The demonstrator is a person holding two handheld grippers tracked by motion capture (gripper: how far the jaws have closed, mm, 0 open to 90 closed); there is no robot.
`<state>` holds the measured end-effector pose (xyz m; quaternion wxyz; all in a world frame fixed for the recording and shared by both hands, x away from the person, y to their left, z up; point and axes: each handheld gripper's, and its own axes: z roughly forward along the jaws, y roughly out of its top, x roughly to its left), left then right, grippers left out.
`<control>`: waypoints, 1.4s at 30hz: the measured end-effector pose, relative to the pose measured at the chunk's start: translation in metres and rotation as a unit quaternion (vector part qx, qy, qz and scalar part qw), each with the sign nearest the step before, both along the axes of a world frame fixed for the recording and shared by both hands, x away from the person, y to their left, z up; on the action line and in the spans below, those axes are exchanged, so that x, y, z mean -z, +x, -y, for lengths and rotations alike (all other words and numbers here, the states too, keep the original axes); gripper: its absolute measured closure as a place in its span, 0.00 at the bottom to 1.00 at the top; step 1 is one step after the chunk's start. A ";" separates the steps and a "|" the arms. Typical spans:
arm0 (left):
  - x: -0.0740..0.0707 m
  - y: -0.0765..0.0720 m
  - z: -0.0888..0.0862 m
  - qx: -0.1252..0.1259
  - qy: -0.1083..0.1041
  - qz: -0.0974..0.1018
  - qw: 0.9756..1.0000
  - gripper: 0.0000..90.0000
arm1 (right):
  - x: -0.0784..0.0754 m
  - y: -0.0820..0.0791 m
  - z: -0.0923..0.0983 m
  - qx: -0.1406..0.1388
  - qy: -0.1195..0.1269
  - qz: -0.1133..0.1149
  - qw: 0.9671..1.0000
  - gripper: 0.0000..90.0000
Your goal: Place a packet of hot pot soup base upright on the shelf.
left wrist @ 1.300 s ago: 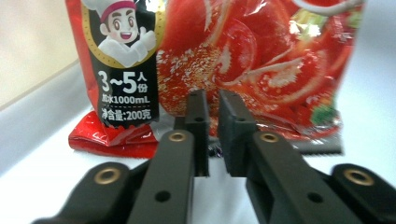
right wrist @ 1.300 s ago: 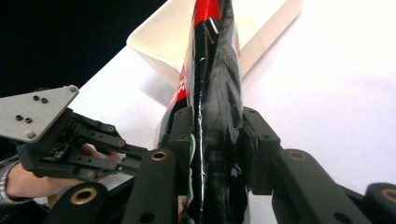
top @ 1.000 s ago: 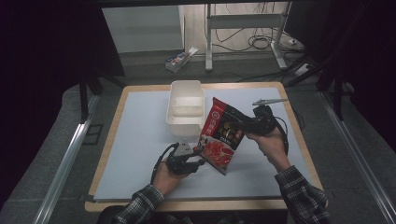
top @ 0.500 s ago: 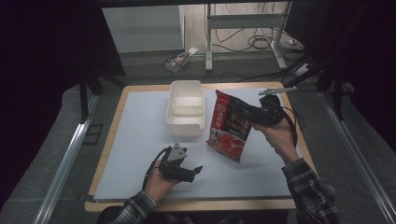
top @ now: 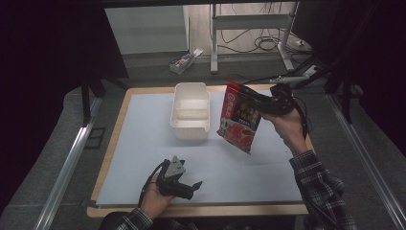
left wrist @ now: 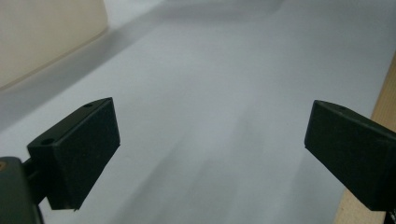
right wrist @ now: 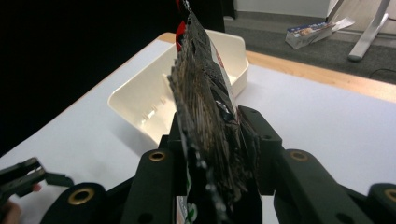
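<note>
Snack bag (top: 241,116): clamped between right gripper (top: 268,103) fingers, lifted over the counter (top: 143,143).
Left gripper (top: 194,187): fingers just opened wide, nothing between them.

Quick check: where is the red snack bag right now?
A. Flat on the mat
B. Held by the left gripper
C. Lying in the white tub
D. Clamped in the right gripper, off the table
D: the right gripper pinches the bag in mid-air beside the tub.

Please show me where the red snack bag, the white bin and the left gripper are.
red snack bag (top: 241,119), high view, middle of its printed front
white bin (top: 191,128), high view, near rim
left gripper (top: 195,188), high view, between its fingertips
</note>
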<state>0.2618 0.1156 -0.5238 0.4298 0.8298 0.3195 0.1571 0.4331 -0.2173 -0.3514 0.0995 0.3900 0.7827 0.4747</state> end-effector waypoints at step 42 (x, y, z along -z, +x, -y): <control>0.004 -0.038 -0.024 -0.010 -0.001 -0.010 1.000 0.02 | -0.032 0.071 -0.087 0.006 0.019 0.042 0.999 0.75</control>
